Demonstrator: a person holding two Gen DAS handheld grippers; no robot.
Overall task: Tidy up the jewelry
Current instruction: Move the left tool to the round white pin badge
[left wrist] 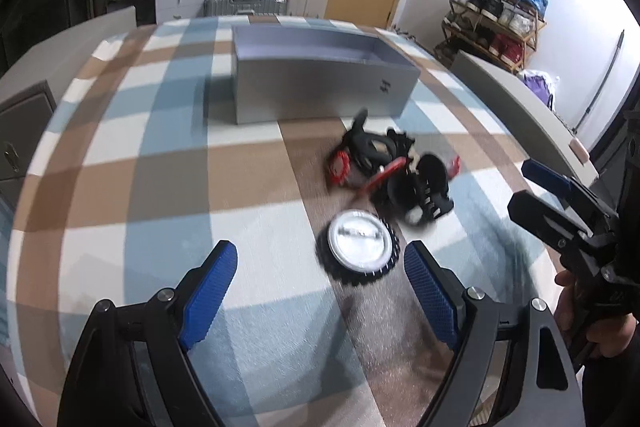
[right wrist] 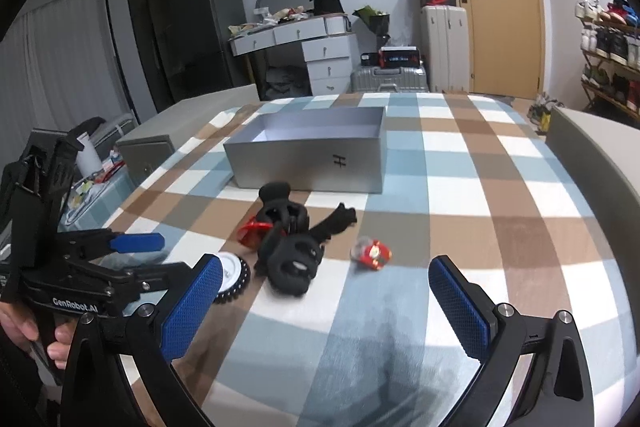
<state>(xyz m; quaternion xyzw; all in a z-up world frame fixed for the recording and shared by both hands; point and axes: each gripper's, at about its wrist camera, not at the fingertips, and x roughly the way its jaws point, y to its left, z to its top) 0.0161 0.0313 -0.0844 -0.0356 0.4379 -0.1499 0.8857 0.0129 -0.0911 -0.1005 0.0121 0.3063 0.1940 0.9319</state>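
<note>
A grey open box [left wrist: 320, 83] stands on the checked tablecloth; it also shows in the right wrist view [right wrist: 308, 159]. In front of it lies a pile of black and red hair clips [left wrist: 392, 171], also in the right wrist view [right wrist: 288, 243]. A round white-faced piece with a black toothed rim [left wrist: 359, 245] lies nearest my left gripper [left wrist: 320, 291], which is open and empty just behind it. A small red ornament [right wrist: 371, 253] lies apart to the right. My right gripper [right wrist: 326, 307] is open and empty, short of the pile.
The table edge curves close on the left and right. A grey cabinet [right wrist: 146, 151] stands left of the table. Suitcases [right wrist: 444, 47], a dresser [right wrist: 296, 43], a door and a shoe rack [left wrist: 496, 19] stand beyond.
</note>
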